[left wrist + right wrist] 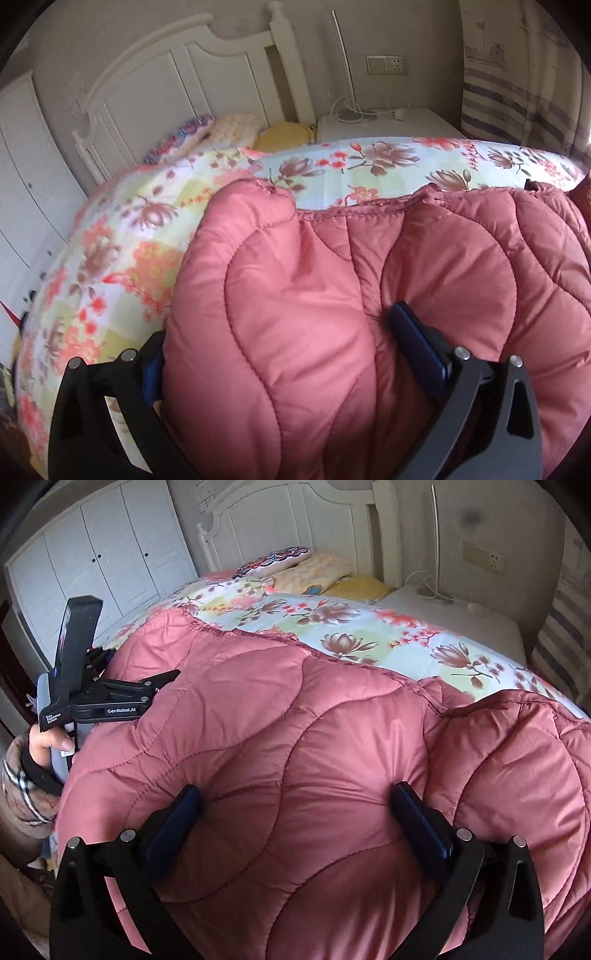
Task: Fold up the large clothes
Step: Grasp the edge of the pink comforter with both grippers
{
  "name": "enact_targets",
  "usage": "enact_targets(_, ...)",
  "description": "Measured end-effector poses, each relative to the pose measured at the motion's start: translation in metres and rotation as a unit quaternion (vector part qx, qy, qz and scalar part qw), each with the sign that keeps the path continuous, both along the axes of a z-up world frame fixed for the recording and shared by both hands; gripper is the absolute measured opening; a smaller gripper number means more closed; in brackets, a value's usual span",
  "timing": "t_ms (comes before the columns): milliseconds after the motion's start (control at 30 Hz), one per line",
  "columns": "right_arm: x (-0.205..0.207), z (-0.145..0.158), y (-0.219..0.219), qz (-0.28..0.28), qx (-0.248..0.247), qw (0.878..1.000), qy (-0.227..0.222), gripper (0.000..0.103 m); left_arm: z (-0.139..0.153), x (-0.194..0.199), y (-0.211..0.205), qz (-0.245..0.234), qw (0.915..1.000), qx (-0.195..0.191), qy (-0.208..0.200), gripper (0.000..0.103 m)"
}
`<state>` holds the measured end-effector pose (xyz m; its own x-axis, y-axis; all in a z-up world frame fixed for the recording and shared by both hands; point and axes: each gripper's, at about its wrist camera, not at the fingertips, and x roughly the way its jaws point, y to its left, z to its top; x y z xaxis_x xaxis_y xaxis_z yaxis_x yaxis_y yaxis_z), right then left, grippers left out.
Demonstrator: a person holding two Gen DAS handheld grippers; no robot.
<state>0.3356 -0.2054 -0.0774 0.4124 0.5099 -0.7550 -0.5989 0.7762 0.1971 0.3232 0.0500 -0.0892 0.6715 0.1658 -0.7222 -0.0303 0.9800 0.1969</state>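
A large pink quilted down coat (369, 266) lies bunched on the bed, filling the lower half of both views (295, 720). My left gripper (280, 328) is open over its left end. A puffed fold bulges between the wide jaws and hides most of the left finger. The right blue pad (413, 332) rests against a seam. My right gripper (295, 794) is open too, its two blue pads (177, 816) straddling a broad mound of the coat. The left gripper's body (92, 686) shows at the coat's left edge, held by a hand (48, 742).
The bed has a floral sheet (369, 166) beyond the coat, pillows (317, 572) at a white headboard (155, 81), and a white nightstand (388, 122) with a lamp and cables. White wardrobe doors (103, 561) stand to the left. A striped curtain (517, 92) hangs at the right.
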Motion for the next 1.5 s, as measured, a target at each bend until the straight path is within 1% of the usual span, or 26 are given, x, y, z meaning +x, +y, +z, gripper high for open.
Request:
enact_targets(67,-0.003,0.001,-0.002,-0.001,0.006,1.0,0.002,0.099,-0.002,0.002,0.011,0.002,0.9992,-0.038,0.006,0.101)
enact_targets(167,-0.013,0.003,-0.008,-0.001,0.006,1.0,-0.001,0.099,-0.003,0.0,0.019,0.005,0.9977,-0.068,0.005,0.101)
enact_targets(300,-0.005,-0.002,-0.008,0.001,0.012,1.0,0.004,0.099,-0.002,0.0,0.018,0.007,0.9978,-0.065,0.003,0.101)
enact_targets(467,-0.002,0.0,-0.014,0.002,0.034,0.999,0.014,0.099,-0.002,-0.001,0.018,0.008,0.9978,-0.066,0.002,0.101)
enact_targets(633,-0.003,0.001,-0.016,-0.007,0.043,0.999,0.012,0.099,-0.002,-0.001,0.016,0.006,0.9982,-0.059,0.004,0.101)
enact_targets(767,-0.007,0.002,-0.018,-0.039,0.04,0.998,0.006,0.099,0.001,0.005,0.021,-0.005,0.9964,-0.078,0.035,0.101)
enact_targets(833,-0.008,0.004,-0.016,-0.054,0.027,0.998,0.005,0.099,0.01,0.01,0.022,0.006,0.9952,-0.078,0.06,0.101)
enact_targets(867,-0.009,0.006,-0.015,-0.064,0.015,0.998,0.003,0.099,0.02,0.009,0.018,0.017,0.9957,-0.07,0.058,0.101)
enact_targets(900,-0.011,0.01,-0.015,-0.08,-0.003,0.997,-0.002,0.099,0.032,0.006,0.013,0.014,0.9962,-0.072,0.046,0.101)
enact_targets(933,-0.015,0.019,-0.015,-0.101,-0.026,0.994,-0.014,0.099,0.044,0.002,0.005,0.001,0.9965,-0.077,0.031,0.101)
enact_targets(967,-0.018,0.029,-0.018,-0.113,-0.035,0.992,-0.031,0.098,0.059,-0.002,-0.009,-0.018,0.9967,-0.078,0.013,0.101)
enact_targets(1000,-0.02,0.039,-0.023,-0.125,-0.032,0.99,-0.051,0.098,0.068,-0.003,-0.02,-0.03,0.9969,-0.073,0.001,0.101)
enact_targets(1067,-0.019,0.064,-0.044,-0.155,0.0,0.984,-0.087,0.098,0.079,-0.001,-0.048,-0.062,0.9965,-0.053,-0.022,0.101)
enact_targets(1100,-0.014,0.073,-0.056,-0.18,0.001,0.979,-0.097,0.098,0.079,0.003,-0.058,-0.077,0.9958,-0.042,-0.027,0.101)
enact_targets(1133,-0.008,0.076,-0.065,-0.207,-0.01,0.973,-0.1,0.098,0.074,0.01,-0.068,-0.091,0.9951,-0.027,-0.029,0.101)
enact_targets(1167,0.0,0.076,-0.074,-0.231,-0.022,0.968,-0.092,0.098,0.067,0.017,-0.072,-0.091,0.9956,-0.011,-0.022,0.101)
enact_targets(1200,0.009,0.073,-0.085,-0.252,-0.031,0.964,-0.076,0.098,0.048,0.03,-0.076,-0.072,0.9972,0.024,0.001,0.101)
enact_targets(1233,0.015,0.068,-0.093,-0.262,-0.033,0.962,-0.062,0.097,0.037,0.035,-0.077,-0.062,0.9973,0.038,0.013,0.101)
enact_targets(1267,0.019,0.06,-0.101,-0.268,-0.039,0.961,-0.049,0.097,0.021,0.042,-0.073,-0.057,0.9971,0.04,0.029,0.101)
enact_targets(1300,0.023,0.048,-0.107,-0.272,-0.055,0.96,-0.036,0.097,0.005,0.048,-0.065,-0.061,0.9968,0.011,0.051,0.101)
enact_targets(1333,0.026,0.034,-0.112,-0.272,-0.075,0.959,-0.026,0.097,-0.001,0.05,-0.055,-0.062,0.996,-0.03,0.057,0.101)
enact_targets(1367,0.029,0.016,-0.116,-0.269,-0.091,0.959,-0.013,0.097,-0.001,0.052,-0.046,-0.061,0.9945,-0.062,0.059,0.101)
enact_targets(1400,0.031,0.002,-0.121,-0.261,-0.079,0.962,0.004,0.098,0.001,0.053,-0.04,-0.059,0.9933,-0.08,0.059,0.101)
enact_targets(1433,0.034,-0.008,-0.133,-0.26,-0.033,0.965,0.024,0.099,0.0,0.055,-0.039,-0.058,0.9931,-0.084,0.058,0.101)
enact_targets(1467,0.036,-0.009,-0.141,-0.266,-0.006,0.963,0.037,0.099,-0.002,0.055,-0.041,-0.057,0.9939,-0.076,0.057,0.101)
enact_targets(1500,0.039,-0.009,-0.145,-0.27,0.003,0.962,0.039,0.099,-0.003,0.056,-0.045,-0.056,0.9946,-0.068,0.055,0.101)
